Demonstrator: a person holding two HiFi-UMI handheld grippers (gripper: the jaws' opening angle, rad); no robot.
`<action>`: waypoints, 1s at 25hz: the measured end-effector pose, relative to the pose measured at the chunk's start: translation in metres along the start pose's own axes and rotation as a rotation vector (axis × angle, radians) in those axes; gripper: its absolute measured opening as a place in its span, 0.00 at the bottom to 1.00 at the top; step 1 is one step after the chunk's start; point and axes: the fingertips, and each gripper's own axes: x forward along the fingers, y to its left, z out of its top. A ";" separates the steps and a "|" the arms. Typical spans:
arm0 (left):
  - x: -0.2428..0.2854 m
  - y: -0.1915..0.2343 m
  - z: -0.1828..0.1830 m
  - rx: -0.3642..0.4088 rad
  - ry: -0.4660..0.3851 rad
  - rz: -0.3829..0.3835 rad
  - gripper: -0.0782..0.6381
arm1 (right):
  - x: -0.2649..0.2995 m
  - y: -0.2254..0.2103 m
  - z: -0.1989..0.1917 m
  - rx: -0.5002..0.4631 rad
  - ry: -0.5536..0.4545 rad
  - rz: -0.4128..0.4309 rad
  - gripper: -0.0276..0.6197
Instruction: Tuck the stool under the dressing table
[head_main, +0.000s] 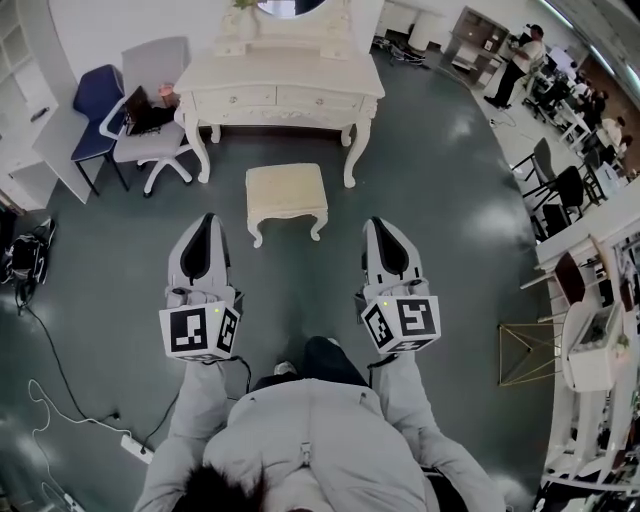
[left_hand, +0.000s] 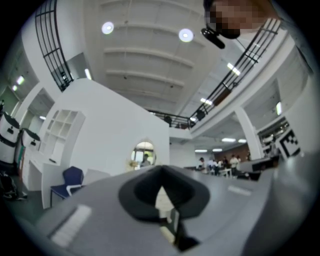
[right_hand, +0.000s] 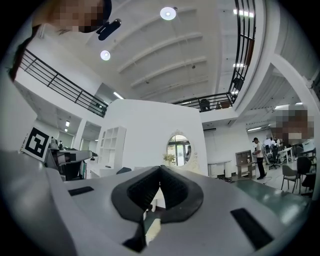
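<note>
Jaws pressed together on nothing, left gripper (head_main: 206, 222) and right gripper (head_main: 379, 228) aimed up-frame at centre-frame stool (head_main: 286, 194), not yet under dressing table (head_main: 280, 88) above, presumably for pushing, not pinching.

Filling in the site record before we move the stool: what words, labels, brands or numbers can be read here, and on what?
No readable text in any view.
Cube on left tongs, cube on right tongs: black-and-white square markers only, no letters.
Dressing table, stool: no print shows.
Items on the right-hand shelves: too small to read.
</note>
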 end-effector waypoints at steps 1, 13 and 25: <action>0.003 0.001 -0.001 -0.002 0.001 -0.005 0.12 | 0.002 -0.002 -0.001 0.001 0.003 -0.007 0.05; 0.062 0.028 -0.024 -0.005 0.010 0.023 0.12 | 0.073 -0.025 -0.017 0.018 0.010 0.007 0.05; 0.169 0.044 -0.034 0.012 -0.004 0.057 0.12 | 0.182 -0.075 -0.017 0.016 0.004 0.058 0.05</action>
